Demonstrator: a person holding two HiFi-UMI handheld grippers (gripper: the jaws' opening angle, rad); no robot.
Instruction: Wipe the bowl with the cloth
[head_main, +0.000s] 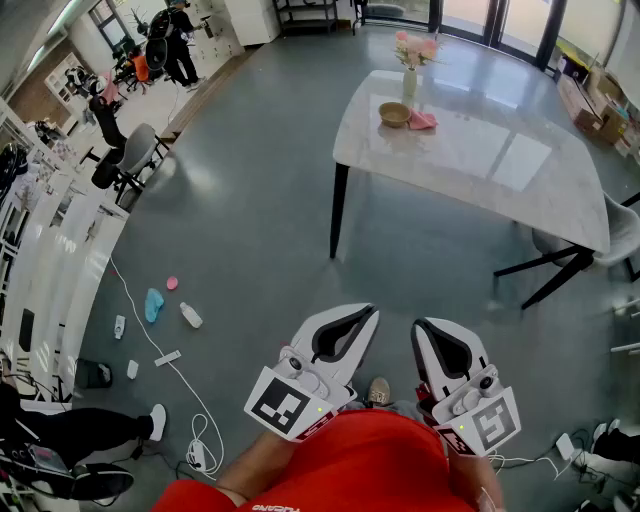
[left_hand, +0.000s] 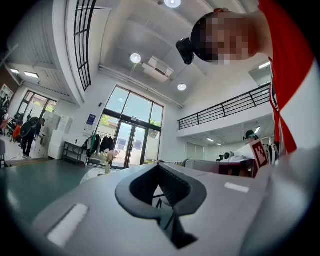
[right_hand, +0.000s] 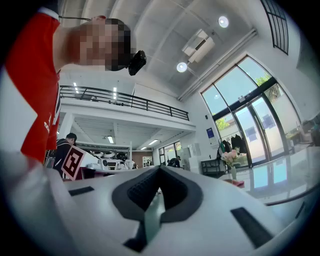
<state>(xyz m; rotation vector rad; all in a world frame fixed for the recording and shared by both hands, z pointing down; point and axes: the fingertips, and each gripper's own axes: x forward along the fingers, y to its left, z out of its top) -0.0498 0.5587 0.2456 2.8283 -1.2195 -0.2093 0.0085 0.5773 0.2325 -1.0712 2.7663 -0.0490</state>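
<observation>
Hall: tall, white-walled, glazed doors (left_hand: 131, 145) at the far end, a railed mezzanine (left_hand: 225, 107) above. The grey-green floor (head_main: 250, 220) takes up most of the head view.

Table (head_main: 480, 160): glossy white marble top on dark legs, at 1 o'clock from my grippers and well apart from them. A pale chair (head_main: 622, 235) stands at its 4 o'clock corner.

Left gripper (head_main: 370, 313): jaws clenched, nothing between them. Right gripper (head_main: 420, 326): the same, clenched and empty. Both are held close to the body, over the floor.

On the table's far-left corner, a vase of pink flowers (head_main: 410, 75). The bowl (head_main: 394, 114) is at the vase's 6 o'clock, just beside it. The pink cloth (head_main: 423, 121) lies bunched at the bowl's 3 o'clock, against its side.

Floor clutter at 9 o'clock from the grippers: a white bottle (head_main: 190, 315), a blue object (head_main: 153, 303), a power strip (head_main: 167, 357).
</observation>
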